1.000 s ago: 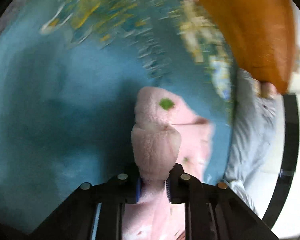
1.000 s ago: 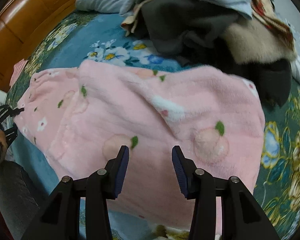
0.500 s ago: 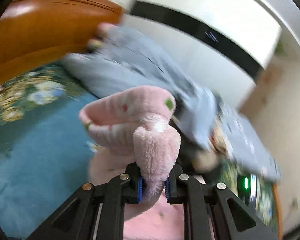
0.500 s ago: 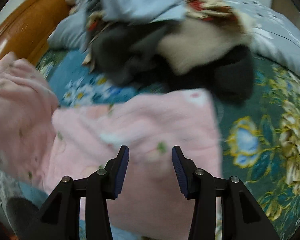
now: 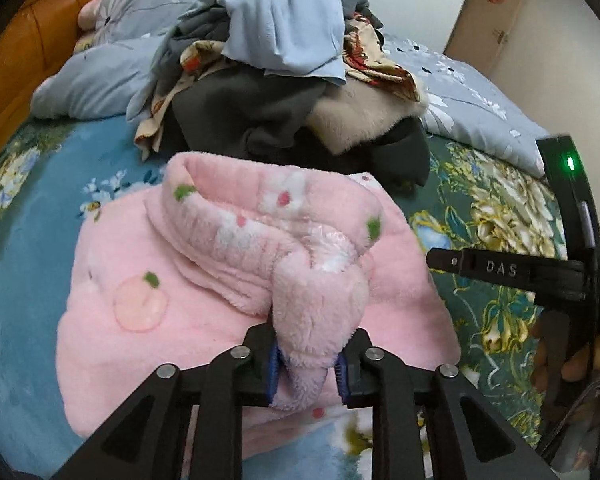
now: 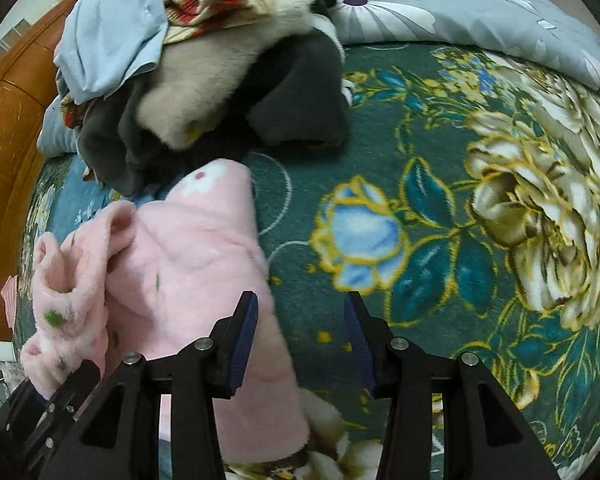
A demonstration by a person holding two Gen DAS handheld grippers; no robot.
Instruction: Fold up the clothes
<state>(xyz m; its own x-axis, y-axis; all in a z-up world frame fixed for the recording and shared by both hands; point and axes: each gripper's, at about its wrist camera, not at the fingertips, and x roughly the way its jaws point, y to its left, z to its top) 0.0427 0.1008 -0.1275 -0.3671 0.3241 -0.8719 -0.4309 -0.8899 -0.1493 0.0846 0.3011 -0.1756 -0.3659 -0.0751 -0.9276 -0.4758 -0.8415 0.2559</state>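
Note:
A pink fleece garment [image 5: 148, 280] with peach and flower prints lies on the floral bedspread [image 5: 28, 208], one side folded over the rest. My left gripper [image 5: 306, 364] is shut on a bunched edge of it and holds that edge above the folded part. The garment also shows in the right wrist view [image 6: 188, 264], at the lower left. My right gripper [image 6: 300, 340] is open and empty, over the garment's right edge and the bedspread [image 6: 440, 200]. The right gripper also shows at the right of the left wrist view [image 5: 500, 268].
A heap of unfolded clothes [image 5: 276, 64] in blue, grey, beige and floral cloth sits just behind the pink garment. A grey flowered quilt [image 5: 472, 104] lies at the back. An orange wooden headboard [image 5: 16, 48] runs along the left. A cardboard box [image 5: 488, 16] stands at the far right.
My left gripper has swung the held pink edge from the left side across over the garment, folding it. My right gripper has shifted right, off the garment's middle to its right edge.

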